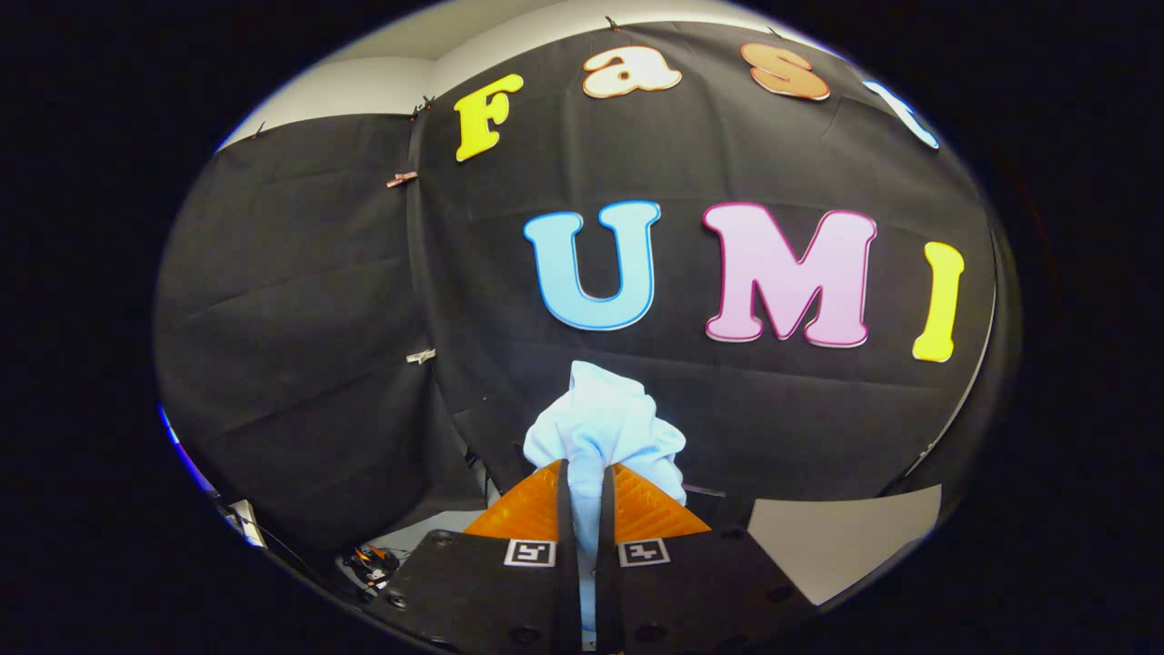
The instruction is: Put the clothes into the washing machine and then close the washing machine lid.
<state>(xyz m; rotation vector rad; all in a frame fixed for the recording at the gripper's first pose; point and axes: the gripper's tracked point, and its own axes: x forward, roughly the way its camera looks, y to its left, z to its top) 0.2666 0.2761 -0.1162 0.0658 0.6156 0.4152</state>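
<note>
A pale blue-white piece of clothing [605,428] is bunched up between my two fingers, and my gripper [584,478] is shut on it. The cloth bulges out above and ahead of the fingertips and a strip of it runs back down through the narrow gap between the fingers. It is held up in the air, in front of the booth's black cloth wall. The washing machine is not something I can make out here.
The black cloth wall [727,409] stands close ahead and wraps round to the left. A pale flat surface [846,537] lies low to the right of the fingers. Some cables and small parts [373,559] lie low on the left.
</note>
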